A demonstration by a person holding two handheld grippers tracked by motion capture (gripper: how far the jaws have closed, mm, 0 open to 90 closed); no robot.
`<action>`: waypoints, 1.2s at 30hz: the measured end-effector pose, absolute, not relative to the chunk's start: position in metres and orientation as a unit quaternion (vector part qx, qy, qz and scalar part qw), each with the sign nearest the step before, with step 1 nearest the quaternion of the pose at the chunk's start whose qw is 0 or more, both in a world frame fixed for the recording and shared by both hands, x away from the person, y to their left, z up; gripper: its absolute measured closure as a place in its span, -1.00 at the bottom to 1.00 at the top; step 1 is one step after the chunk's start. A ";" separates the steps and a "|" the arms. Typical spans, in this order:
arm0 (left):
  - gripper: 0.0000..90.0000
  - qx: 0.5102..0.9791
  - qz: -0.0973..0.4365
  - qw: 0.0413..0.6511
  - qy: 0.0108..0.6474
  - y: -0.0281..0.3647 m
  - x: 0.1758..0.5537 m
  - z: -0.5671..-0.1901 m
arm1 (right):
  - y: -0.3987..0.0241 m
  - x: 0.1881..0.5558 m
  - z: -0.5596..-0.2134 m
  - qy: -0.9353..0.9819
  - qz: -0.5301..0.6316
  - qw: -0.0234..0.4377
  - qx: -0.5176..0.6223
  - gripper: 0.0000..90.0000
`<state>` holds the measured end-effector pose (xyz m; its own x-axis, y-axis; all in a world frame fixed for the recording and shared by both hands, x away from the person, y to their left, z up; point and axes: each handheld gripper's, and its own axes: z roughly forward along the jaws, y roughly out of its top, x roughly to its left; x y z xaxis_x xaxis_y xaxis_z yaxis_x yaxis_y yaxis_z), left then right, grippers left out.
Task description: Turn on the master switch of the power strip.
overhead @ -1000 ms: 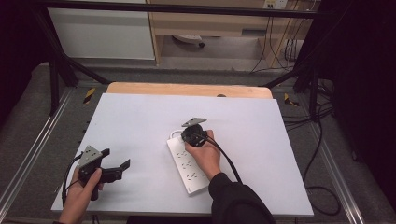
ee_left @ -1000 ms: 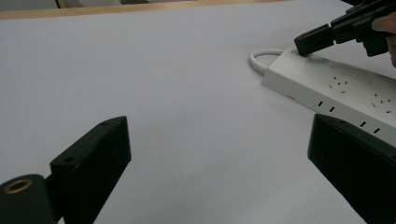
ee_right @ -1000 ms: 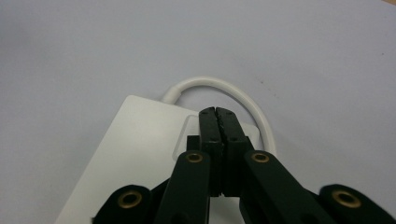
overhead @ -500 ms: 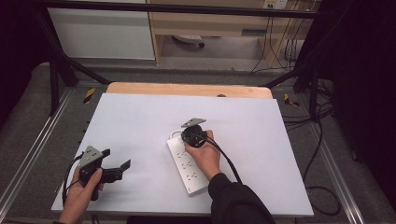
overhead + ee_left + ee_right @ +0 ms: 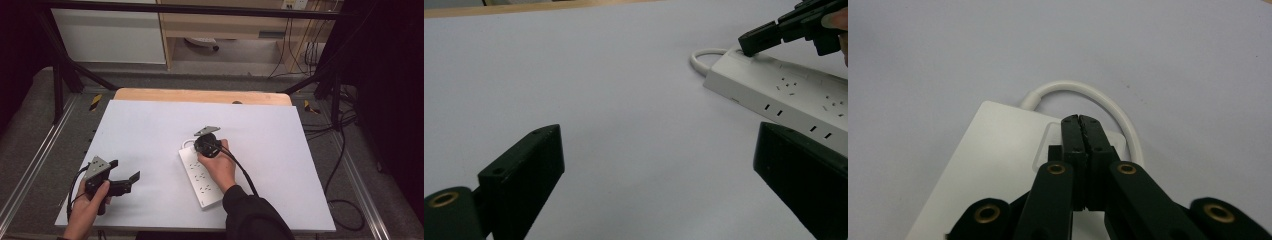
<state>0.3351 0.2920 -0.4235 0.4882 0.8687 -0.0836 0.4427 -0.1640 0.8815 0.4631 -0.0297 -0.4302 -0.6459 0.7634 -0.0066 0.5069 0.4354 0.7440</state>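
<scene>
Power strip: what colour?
White power strip, with a white cord; clearest in the left gripper view.

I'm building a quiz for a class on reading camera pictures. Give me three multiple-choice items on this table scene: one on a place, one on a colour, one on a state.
1. Where do the tips of the right gripper rest?
A. On the end of the power strip where its cord comes out
B. On the bare table beside the left gripper
C. On the wooden edge at the far side

2. What colour is the power strip?
A. Black
B. White
C. Orange

3. How do the jaws of the left gripper stand?
A. Shut on the cord
B. Shut with nothing between them
C. Wide open with nothing between them

Answers:
1. A, since the right gripper view shows the shut tips on the strip's end, just before the looped cord.
2. B, as the high view shows a white strip.
3. C, since the left gripper view shows both jaws far apart over the bare table.
</scene>
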 end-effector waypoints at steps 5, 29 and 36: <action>-0.87 0.727 0.230 0.463 0.451 0.292 0.335 -0.424 | -0.030 0.463 -0.430 0.827 0.370 0.173 0.385 1.00; -0.86 0.730 0.230 0.461 0.449 0.292 0.335 -0.424 | -0.031 0.462 -0.429 0.821 0.378 0.169 0.394 1.00; -0.86 0.732 0.230 0.461 0.447 0.292 0.335 -0.424 | -0.030 0.462 -0.430 0.818 0.383 0.166 0.396 1.00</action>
<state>0.3350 0.2918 -0.4239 0.4954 0.8654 -0.0751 0.4411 -0.1762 0.8800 0.4624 -0.0303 -0.4295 -0.6315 0.7747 0.0315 0.5205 0.3935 0.7578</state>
